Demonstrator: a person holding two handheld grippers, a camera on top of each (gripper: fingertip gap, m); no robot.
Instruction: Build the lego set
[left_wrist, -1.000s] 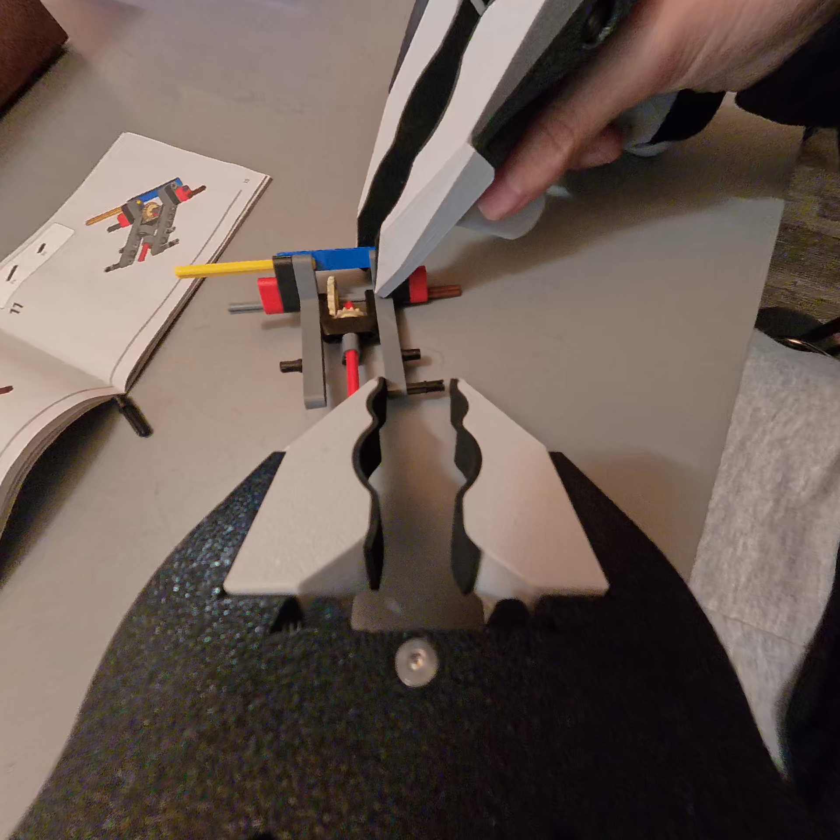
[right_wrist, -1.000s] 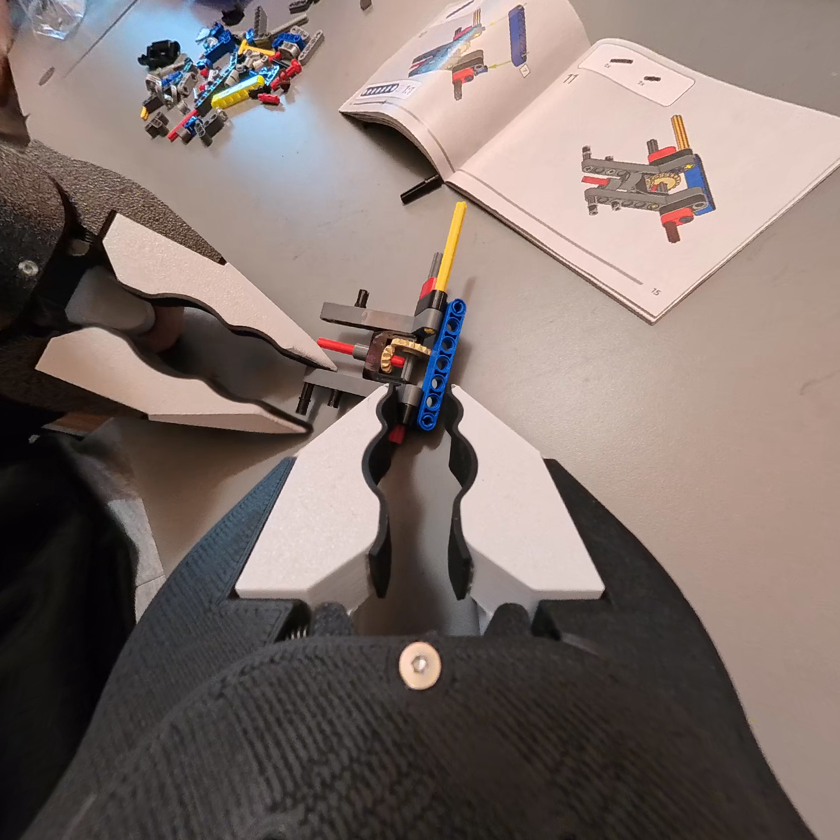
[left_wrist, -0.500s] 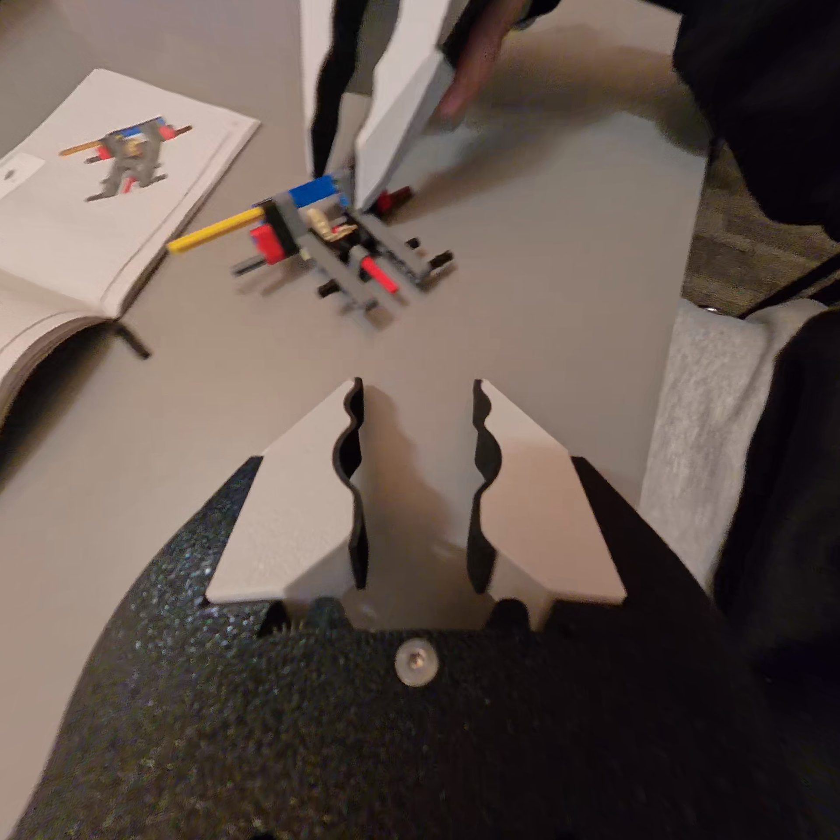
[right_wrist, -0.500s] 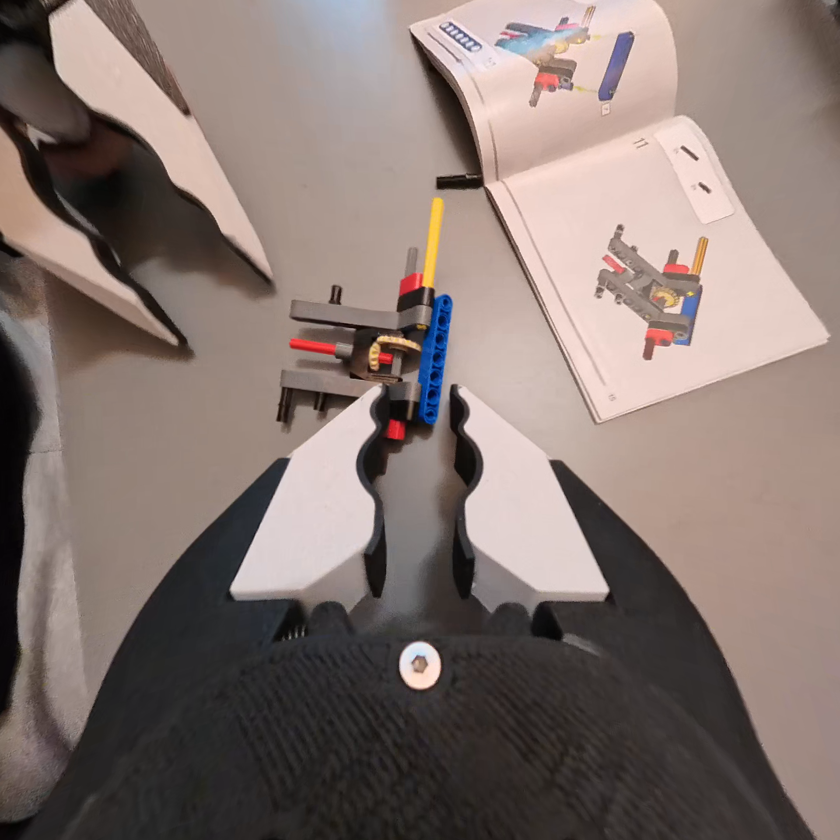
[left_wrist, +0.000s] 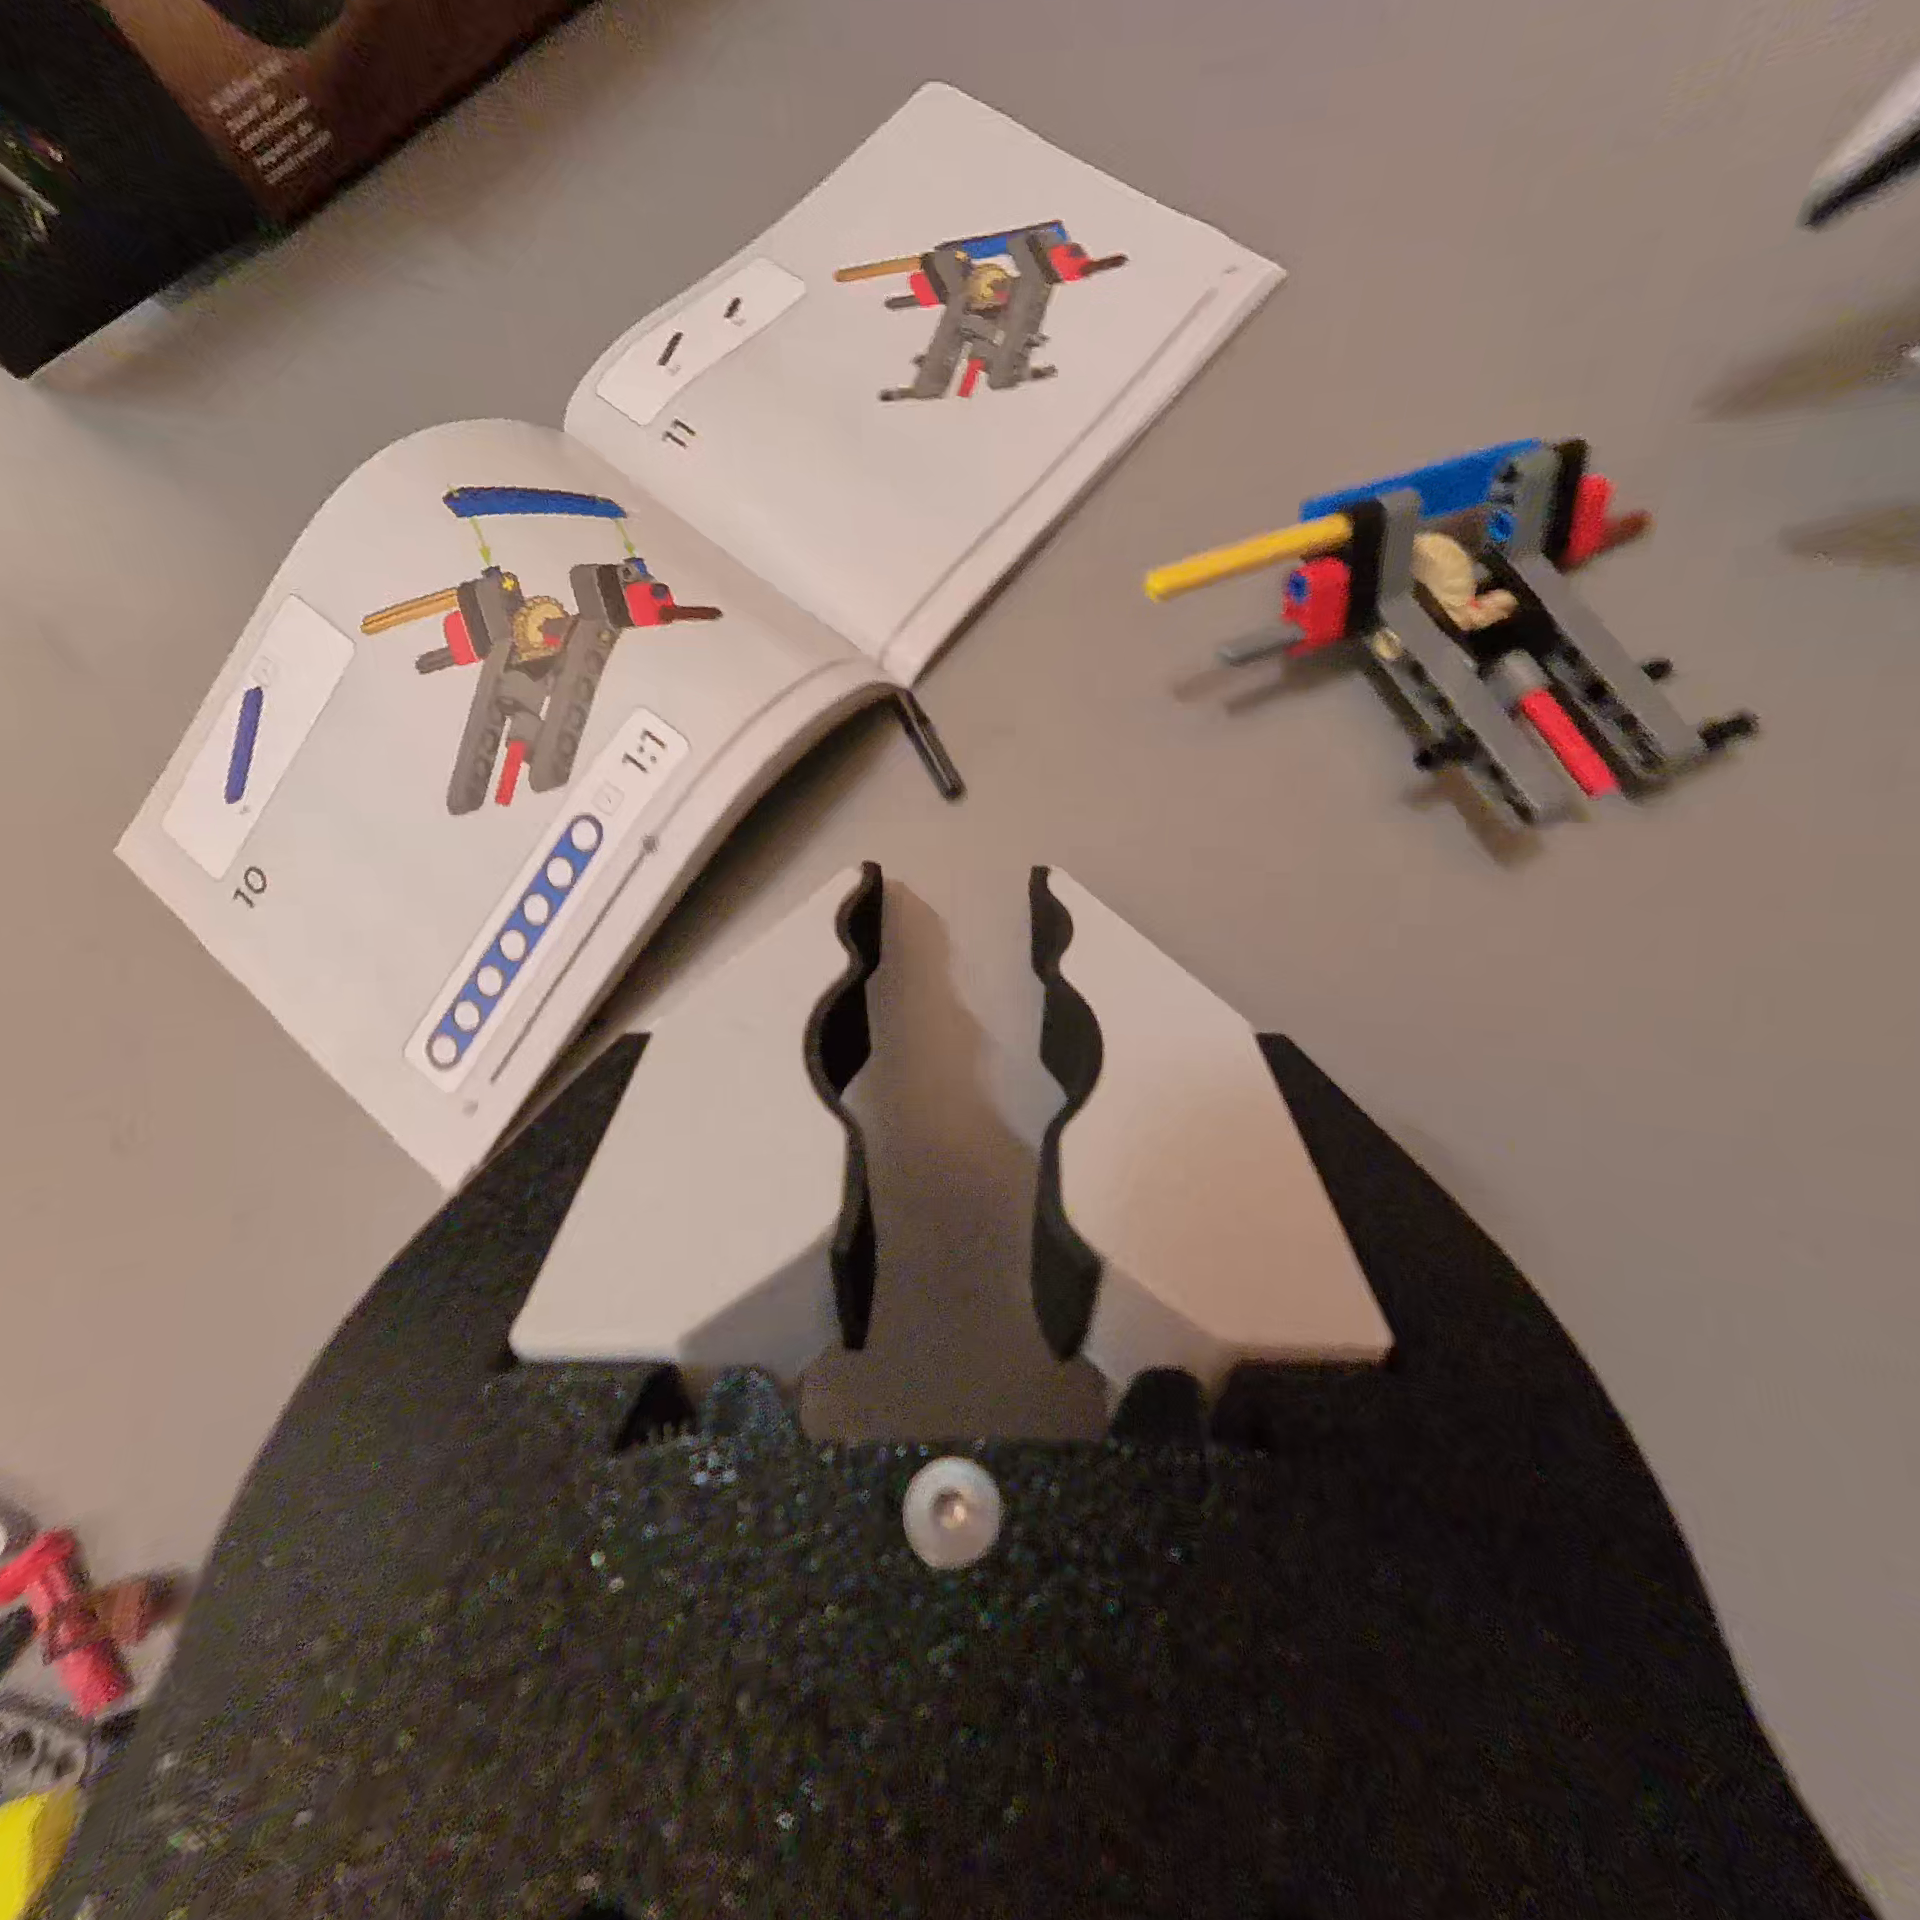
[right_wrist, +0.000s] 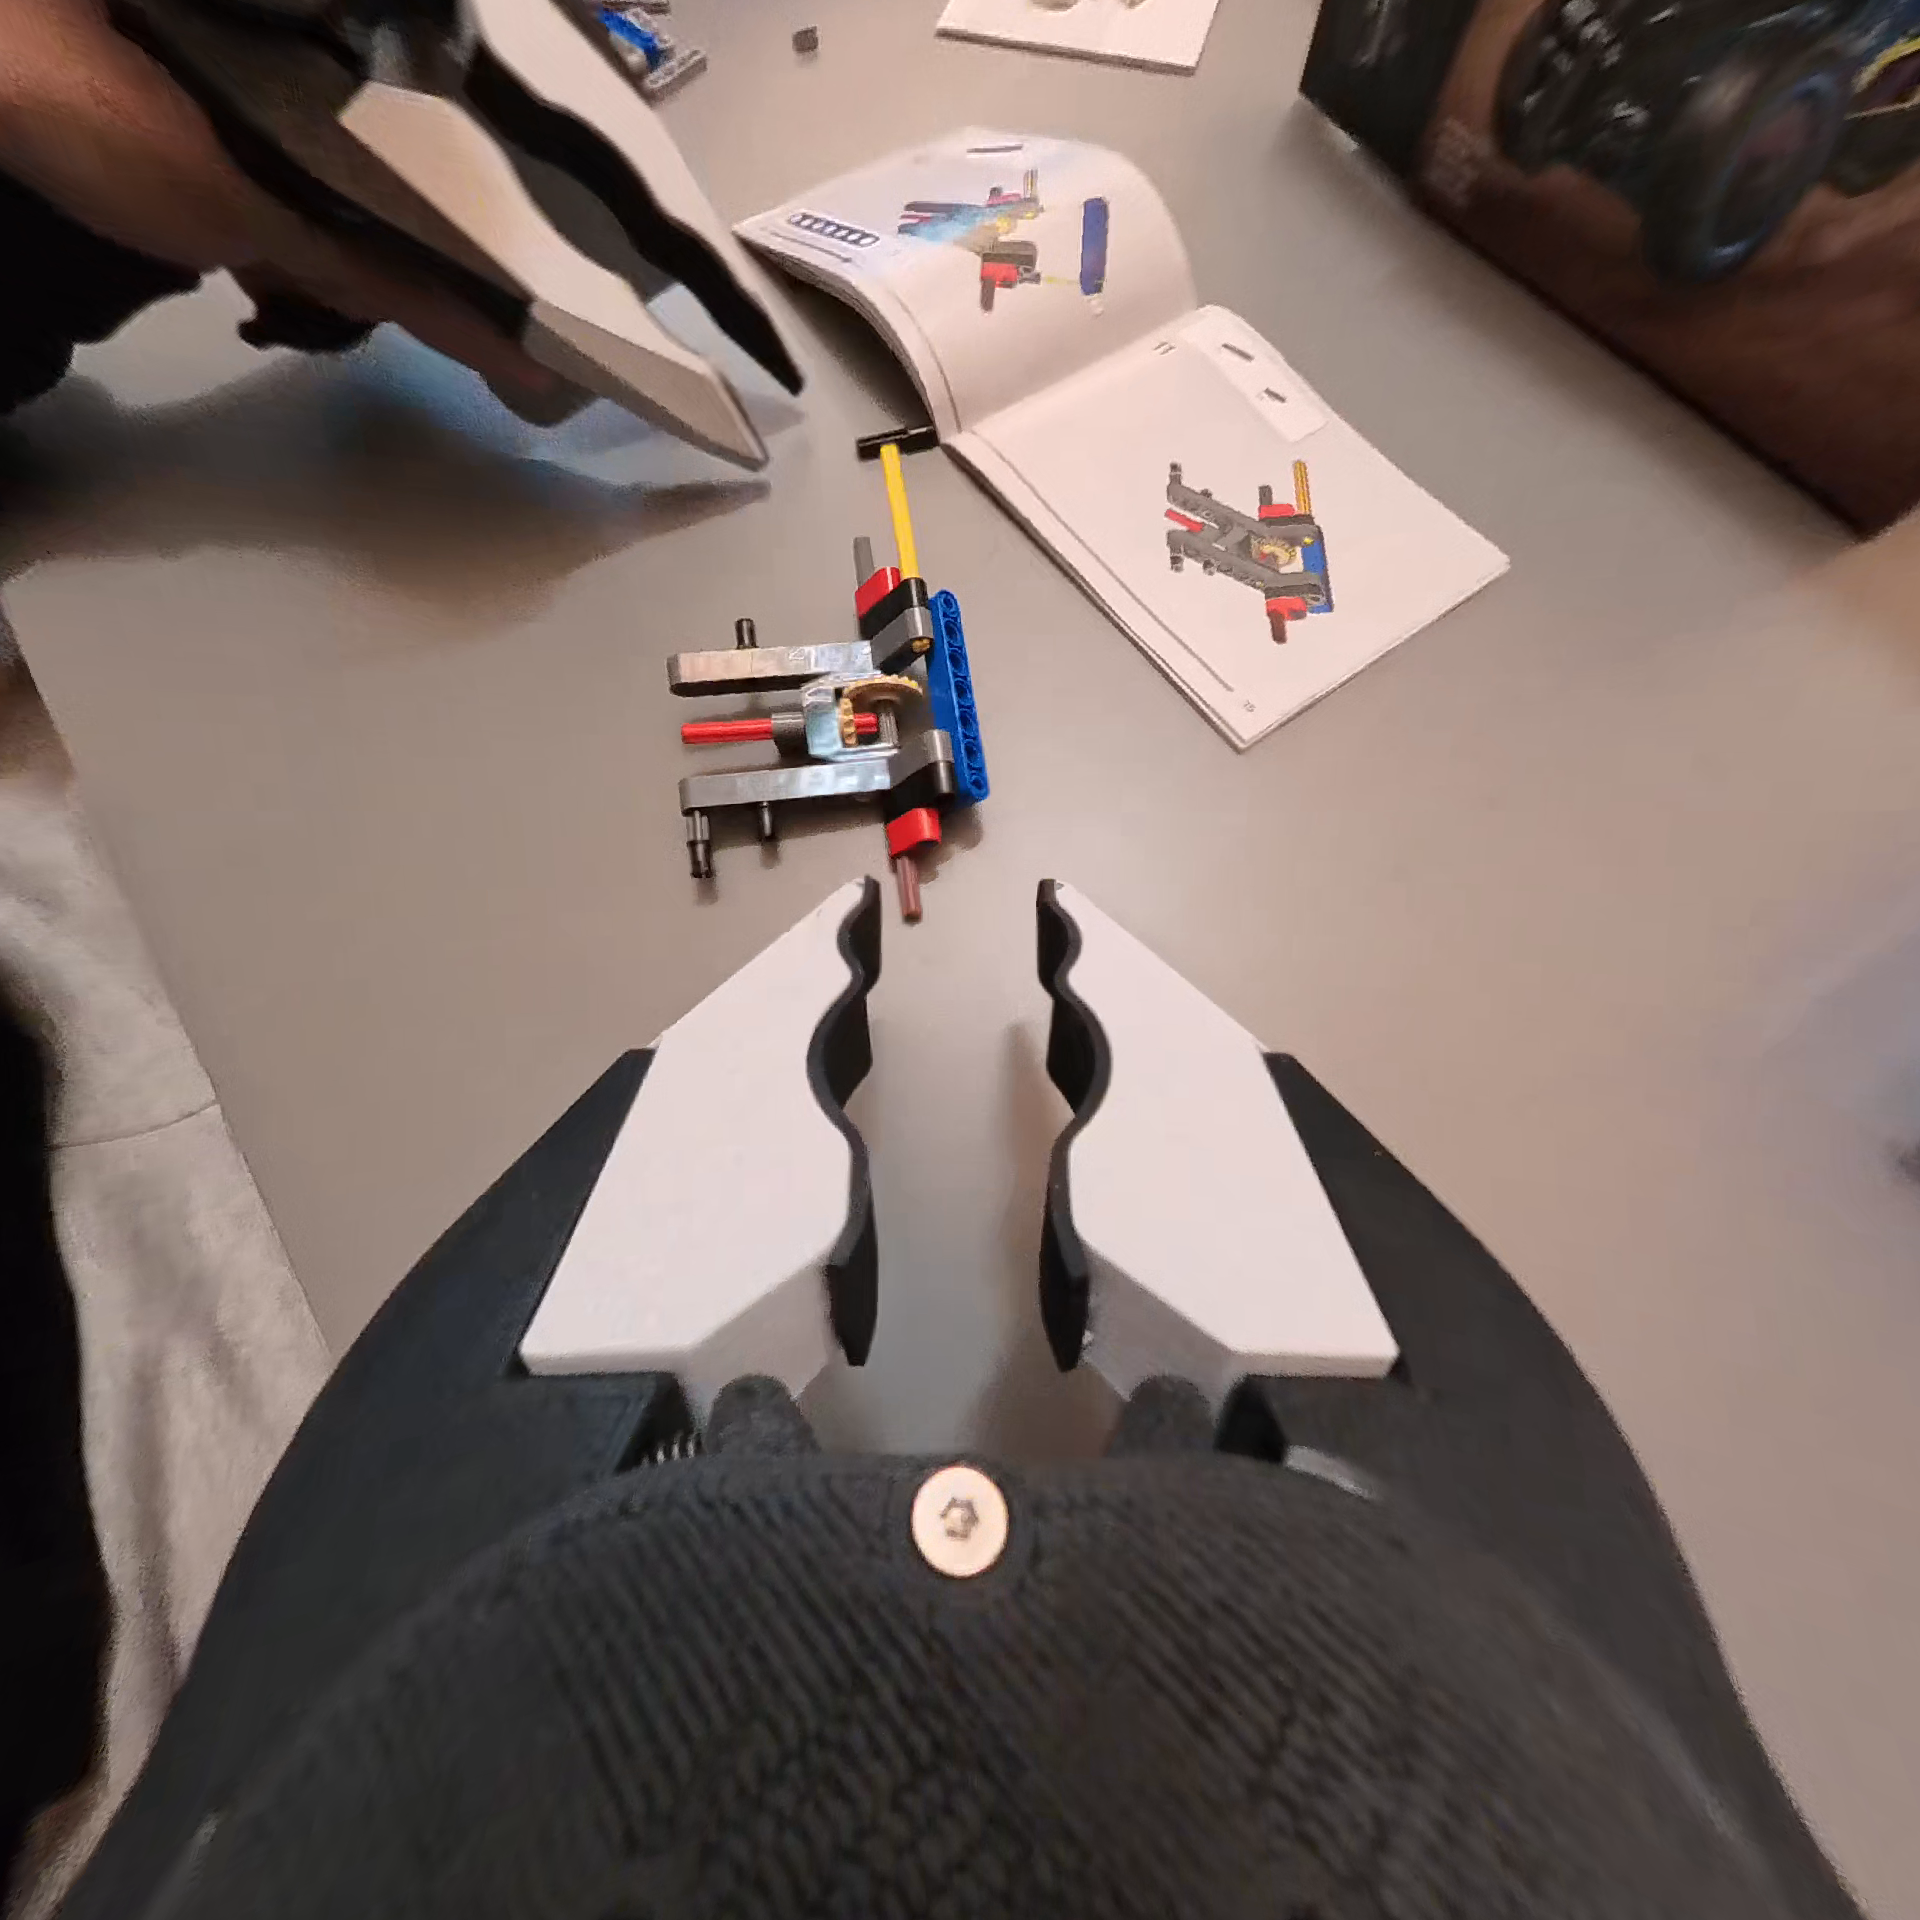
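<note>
Surface (right_wrist: 1455, 1039): plain grey top that carries everything; a pale grey cloth lies at its near-left edge in the right wrist view.
Box (right_wrist: 1662, 208): dark printed carton at the far right of the right wrist view, blurred; in the left wrist view it sits at the far-left corner.
Left gripper (left_wrist: 954, 883): its jaws stand apart with bare surface between them and hold nothing; the tips are over the surface just beside the near edge of the booklet. In the right wrist view it comes in from the upper left, held in a hand.
Right gripper (right_wrist: 954, 891): its jaws are released and empty, with the tips close to the near end of the model but not touching it.
Instruction booklet (left_wrist: 997, 436): lying open, pages curled up at the spine, with drawings of the build on both pages; it lies left of the model in the left wrist view.
Lego model (right_wrist: 842, 717): part-built, flat on the surface between the right gripper and the booklet, free of both grippers. It has two dark grey beams side by side, a blue holed beam across one end, a tan gear between the beams, red pieces and a red axle.
Yellow axle (right_wrist: 899, 509): sticks out of the model toward the booklet.
Black pin (left_wrist: 928, 746): loose on the surface, touching the booklet's spine edge.
Loose pieces (left_wrist: 62, 1642): red and yellow bits at the near-left corner of the left wrist view, too blurred to tell apart.
</note>
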